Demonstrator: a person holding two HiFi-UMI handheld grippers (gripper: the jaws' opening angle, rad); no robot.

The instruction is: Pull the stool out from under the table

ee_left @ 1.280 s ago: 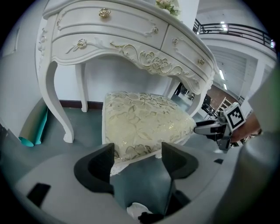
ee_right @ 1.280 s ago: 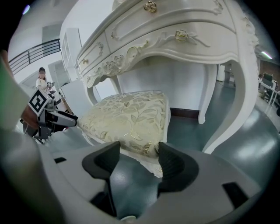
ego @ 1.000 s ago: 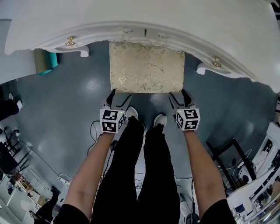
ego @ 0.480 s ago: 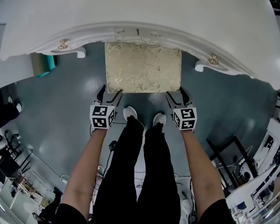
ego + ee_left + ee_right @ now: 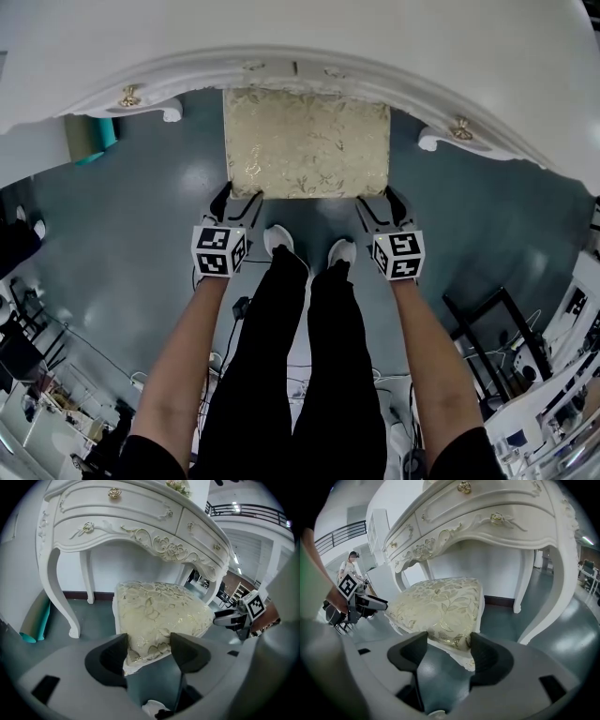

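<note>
From the head view, the stool [image 5: 307,142] has a flat seat shaped like a box lid. The seat is cream cloth with gold leaves on it. Its long side runs across, from the left tool [image 5: 239,200] to the right tool [image 5: 382,202]. Its short side points away from both tools, in under the white tabletop [image 5: 300,37]. The far edge of the seat is tucked under the tabletop's curved rim, so that edge is cut off. The stool's legs are hidden below the seat. Each tool sits at one near corner of the seat. The person's white shoes [image 5: 279,241] stand on the grey-blue floor [image 5: 141,216] between the two tools.

In the left gripper view, the left tool [image 5: 149,641] is spread, and its jaws have just been closing a little. The stool's [image 5: 159,616] near corner pokes in between them. It is hard to see if the pads touch the cloth. The seat goes away from the tool toward the white carved front with gold knobs. The right tool [image 5: 220,618] shows at the seat's other corner. A teal roll [image 5: 35,623] leans by the curved leg, well off to the left of this tool.

In the right gripper view, the right tool [image 5: 448,641] is spread too. The other near corner of the stool [image 5: 438,604] sits between its jaws, with a white trim under the cloth. I cannot tell if the pads press on it. The left tool [image 5: 377,603] shows past the seat's far side.
</note>
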